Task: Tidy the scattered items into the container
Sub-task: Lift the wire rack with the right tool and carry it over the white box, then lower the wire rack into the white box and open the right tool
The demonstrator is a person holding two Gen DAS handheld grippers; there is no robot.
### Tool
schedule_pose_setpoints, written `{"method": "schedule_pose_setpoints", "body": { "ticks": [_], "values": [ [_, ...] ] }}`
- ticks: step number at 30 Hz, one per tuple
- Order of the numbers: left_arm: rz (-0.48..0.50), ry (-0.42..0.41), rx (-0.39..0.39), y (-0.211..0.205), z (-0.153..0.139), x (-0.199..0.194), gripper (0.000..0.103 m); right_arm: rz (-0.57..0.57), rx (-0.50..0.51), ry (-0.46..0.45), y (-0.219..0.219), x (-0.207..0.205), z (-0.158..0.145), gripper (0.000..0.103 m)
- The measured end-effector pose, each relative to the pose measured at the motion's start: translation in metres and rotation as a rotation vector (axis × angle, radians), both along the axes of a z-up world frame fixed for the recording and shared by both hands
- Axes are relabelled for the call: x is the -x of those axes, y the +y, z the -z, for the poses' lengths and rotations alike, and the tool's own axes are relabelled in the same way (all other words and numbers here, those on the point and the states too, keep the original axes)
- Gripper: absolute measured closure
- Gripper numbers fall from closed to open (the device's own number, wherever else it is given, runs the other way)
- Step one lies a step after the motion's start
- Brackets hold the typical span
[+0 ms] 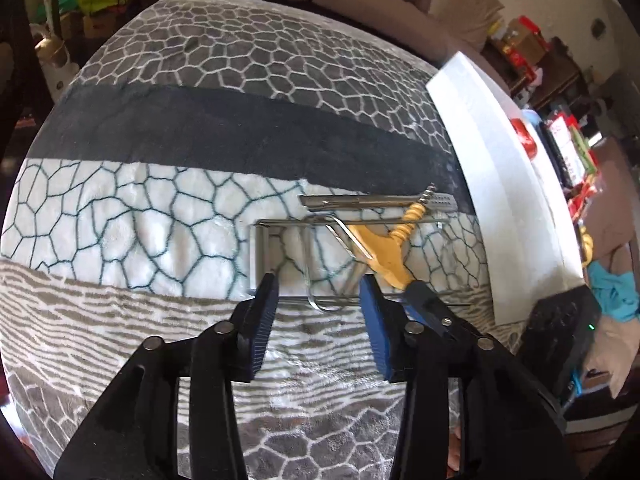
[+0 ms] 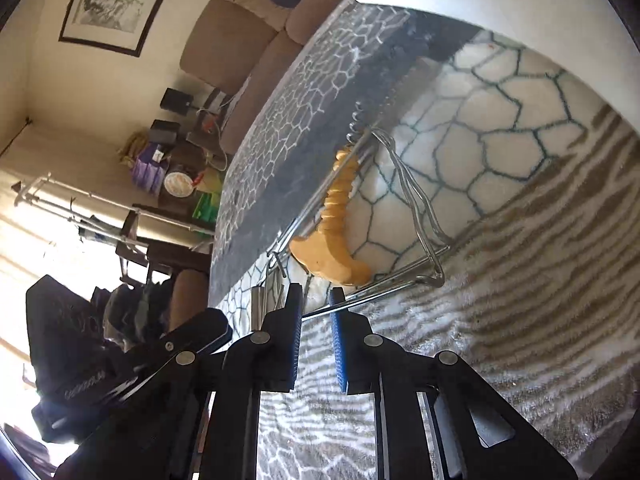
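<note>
Nearing the end, by my reading — wire rack on the blanket already holds the corkscrew and metal tongs. Left gripper open, empty; right gripper parted narrowly around a rack wire, grip unclear.

You're in a home living room — beige sofa, framed ink painting on the wall, plush patterned blanket underfoot.

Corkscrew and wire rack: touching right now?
Touching. In the right wrist view the corkscrew lies in the wire rack, its shaft crossing the rods at the far end; the left wrist view shows the same overlap.
</note>
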State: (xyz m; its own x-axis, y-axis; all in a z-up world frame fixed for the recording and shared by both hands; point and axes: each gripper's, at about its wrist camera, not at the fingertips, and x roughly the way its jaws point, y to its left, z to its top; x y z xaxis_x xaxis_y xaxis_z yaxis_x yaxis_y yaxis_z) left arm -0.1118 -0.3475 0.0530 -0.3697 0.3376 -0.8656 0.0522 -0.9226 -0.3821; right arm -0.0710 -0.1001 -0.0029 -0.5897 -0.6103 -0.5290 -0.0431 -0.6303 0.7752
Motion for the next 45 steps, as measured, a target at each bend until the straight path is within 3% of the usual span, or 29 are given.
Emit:
{"method": "schedule_pose_setpoints", "body": {
  "ticks": [3,5,12,18,24,26,30,33,36,45],
  "values": [
    [-0.047,-0.011,-0.075,-0.021,0.003,0.002,0.048,-0.02,-0.109,0.141,-0.004,-0.01,-0.032,0.09],
    [-0.051,-0.008,-0.085,-0.024,0.001,0.001,0.047,-0.04,-0.148,0.219,-0.01,-0.015,-0.052,0.09],
    [0.029,0.065,-0.124,-0.007,-0.028,-0.005,0.038,-0.066,-0.181,0.467,-0.013,-0.035,-0.135,0.09],
    [0.146,0.192,-0.159,0.03,-0.074,-0.015,0.037,-0.108,-0.152,0.529,0.006,-0.03,-0.196,0.09],
    [0.316,0.37,-0.147,0.116,-0.134,-0.033,0.028,-0.183,-0.234,0.505,0.057,-0.012,-0.263,0.09],
    [0.339,0.375,-0.147,0.147,-0.145,-0.026,0.027,-0.191,-0.283,0.504,0.078,-0.005,-0.285,0.09],
    [0.341,0.352,-0.072,0.2,-0.156,0.006,0.027,-0.153,-0.38,0.49,0.125,0.015,-0.317,0.09],
    [0.334,0.346,-0.027,0.23,-0.158,0.031,0.027,-0.129,-0.475,0.476,0.156,0.031,-0.321,0.09],
    [0.33,0.314,0.014,0.26,-0.148,0.057,0.027,-0.117,-0.558,0.433,0.183,0.049,-0.305,0.089],
    [0.352,0.172,0.067,0.322,-0.097,0.094,0.027,-0.117,-0.563,0.256,0.237,0.093,-0.213,0.089]
  ]
}}
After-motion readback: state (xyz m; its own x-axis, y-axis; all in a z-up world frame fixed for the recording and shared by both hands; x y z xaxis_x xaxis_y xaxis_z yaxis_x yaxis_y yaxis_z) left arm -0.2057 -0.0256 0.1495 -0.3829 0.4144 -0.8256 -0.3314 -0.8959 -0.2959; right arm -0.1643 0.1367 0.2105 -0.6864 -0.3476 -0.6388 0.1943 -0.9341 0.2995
